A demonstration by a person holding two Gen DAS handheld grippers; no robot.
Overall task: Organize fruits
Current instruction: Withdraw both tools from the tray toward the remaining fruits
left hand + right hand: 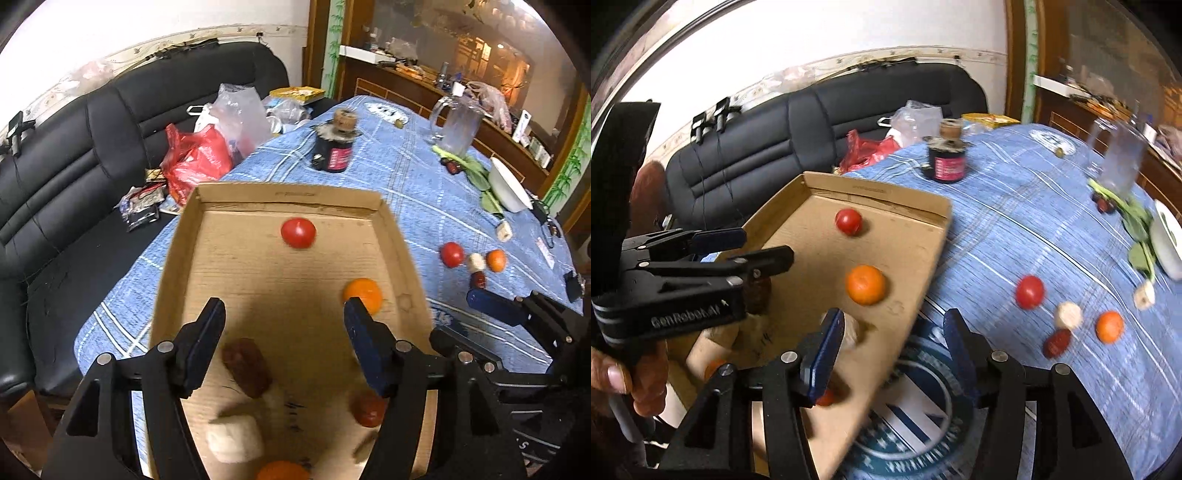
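A shallow cardboard box (291, 194) (925, 236) lies on the blue checked tablecloth (413, 184). Inside it are a red tomato (298, 232) (849, 220), an orange (362, 294) (866, 284), a dark red date (246, 367), a white chunk (234, 437) and a second small tomato (367, 408). My left gripper (284, 314) (768, 247) hangs open above the box floor, nothing between its fingers. My right gripper (894, 325) (452, 317) is open over the box's right rim, holding nothing. Loose on the cloth lie a tomato (1029, 291), a white piece (1068, 315), an orange (1109, 326) and a date (1057, 343).
A dark jar with a cork (334, 146) stands behind the box. A glass jug (458, 123), green leaves (476, 171) and a white bowl (509, 188) sit at the far right. A black sofa (92, 147) with plastic bags (195, 158) runs along the left. A hand (639, 373) holds the left gripper.
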